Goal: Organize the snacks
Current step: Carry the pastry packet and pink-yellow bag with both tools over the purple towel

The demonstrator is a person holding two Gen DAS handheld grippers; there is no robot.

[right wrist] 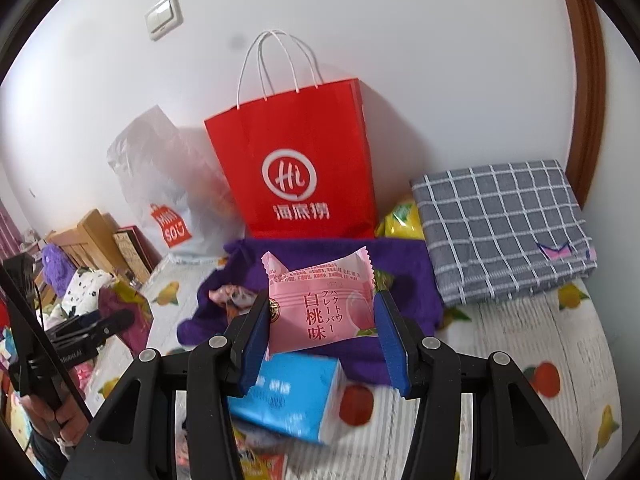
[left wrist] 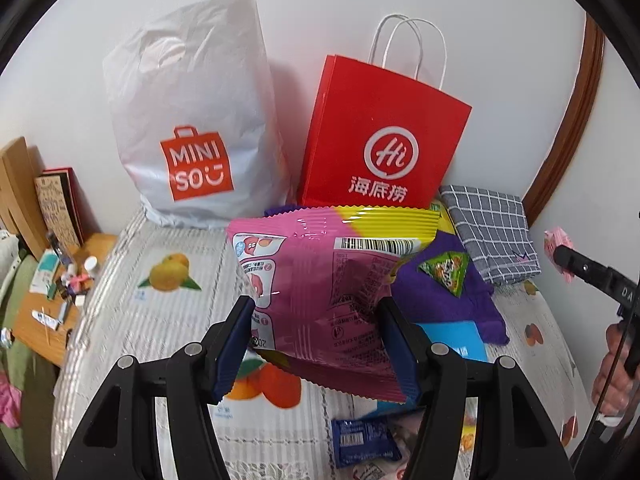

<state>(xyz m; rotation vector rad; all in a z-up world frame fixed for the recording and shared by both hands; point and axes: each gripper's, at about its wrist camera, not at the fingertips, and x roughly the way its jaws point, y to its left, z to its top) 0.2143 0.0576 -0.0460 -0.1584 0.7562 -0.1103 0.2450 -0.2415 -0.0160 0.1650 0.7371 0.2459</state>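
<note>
My left gripper [left wrist: 316, 340] pinches the crinkly, light pink snack bag [left wrist: 320, 280]; my right gripper [right wrist: 320, 332] squeezes a soft peach bar packet [right wrist: 320, 300] mid-body, so I grip gently

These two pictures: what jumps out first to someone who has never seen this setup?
A red paper bag stands against the wall beside a white MINISO bag. Up front, the left gripper clamps a pink and yellow snack bag above the fruit-print tablecloth; the right gripper clamps a small pink peach-flavour packet.
</note>
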